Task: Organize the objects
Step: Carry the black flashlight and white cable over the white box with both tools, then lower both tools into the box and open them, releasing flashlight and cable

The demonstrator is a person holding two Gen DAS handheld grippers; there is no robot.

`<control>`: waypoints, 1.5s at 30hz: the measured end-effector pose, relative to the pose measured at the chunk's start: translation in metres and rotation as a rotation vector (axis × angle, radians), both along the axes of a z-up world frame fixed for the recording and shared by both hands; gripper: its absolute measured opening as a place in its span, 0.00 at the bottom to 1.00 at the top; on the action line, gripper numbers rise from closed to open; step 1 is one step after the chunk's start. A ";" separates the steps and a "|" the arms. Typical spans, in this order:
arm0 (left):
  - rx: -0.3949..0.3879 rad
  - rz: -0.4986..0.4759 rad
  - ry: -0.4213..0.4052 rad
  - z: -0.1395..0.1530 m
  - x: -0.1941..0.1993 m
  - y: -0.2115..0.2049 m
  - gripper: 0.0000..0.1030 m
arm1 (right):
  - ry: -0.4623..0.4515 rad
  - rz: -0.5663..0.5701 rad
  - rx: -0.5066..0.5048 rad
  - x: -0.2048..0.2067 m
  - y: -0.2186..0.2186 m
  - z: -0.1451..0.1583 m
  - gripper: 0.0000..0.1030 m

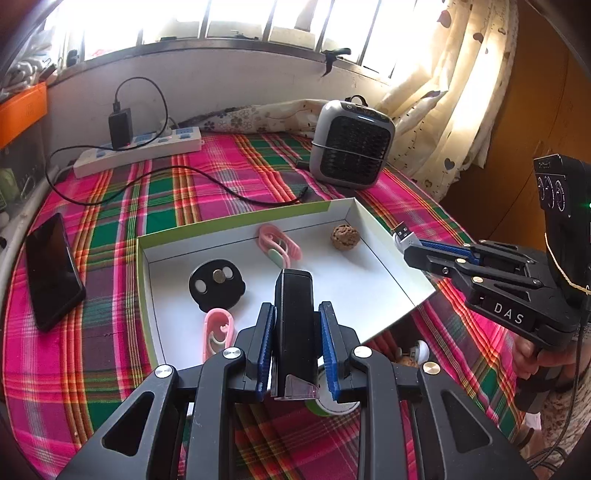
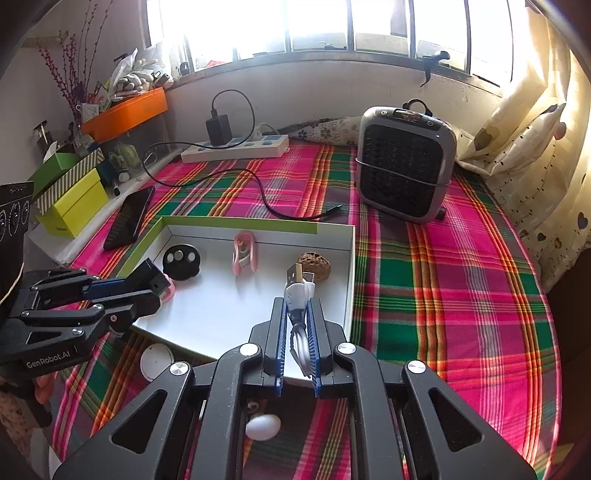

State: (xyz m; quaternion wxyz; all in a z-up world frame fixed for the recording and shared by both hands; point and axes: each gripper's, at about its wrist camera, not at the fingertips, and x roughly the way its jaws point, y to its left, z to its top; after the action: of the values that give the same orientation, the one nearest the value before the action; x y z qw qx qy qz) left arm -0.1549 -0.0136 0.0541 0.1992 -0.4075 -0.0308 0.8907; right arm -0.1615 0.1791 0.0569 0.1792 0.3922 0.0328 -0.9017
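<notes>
Woven plaid cloth (image 2: 443, 280) on desk, matt white cardboard tray (image 1: 388, 258), glossy black phone (image 1: 51, 269), rough wrinkled walnut (image 1: 344, 237).

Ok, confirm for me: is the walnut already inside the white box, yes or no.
Yes, the walnut lies on the floor of the white box, near its far right corner.

Barred window (image 2: 332, 26) glares (overexposed) above plaid-covered table (image 2: 461, 280).

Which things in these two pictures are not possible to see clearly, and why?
- Left wrist view: green roll under the left gripper, mostly hidden by it.
- Right wrist view: white cable in the right gripper; its far end is hidden by the fingers.
- Both views: outside the window, overexposed.
</notes>
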 end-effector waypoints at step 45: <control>-0.008 0.067 -0.111 -0.041 -0.068 -0.011 0.21 | -0.149 0.051 0.038 -0.091 -0.049 -0.048 0.11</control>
State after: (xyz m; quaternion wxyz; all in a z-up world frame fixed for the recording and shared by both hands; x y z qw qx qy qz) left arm -0.2225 -0.0243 0.0128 0.1655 -0.4557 -0.0518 0.8731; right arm -0.2525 0.1298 0.0090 0.1965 0.4608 0.0465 -0.8642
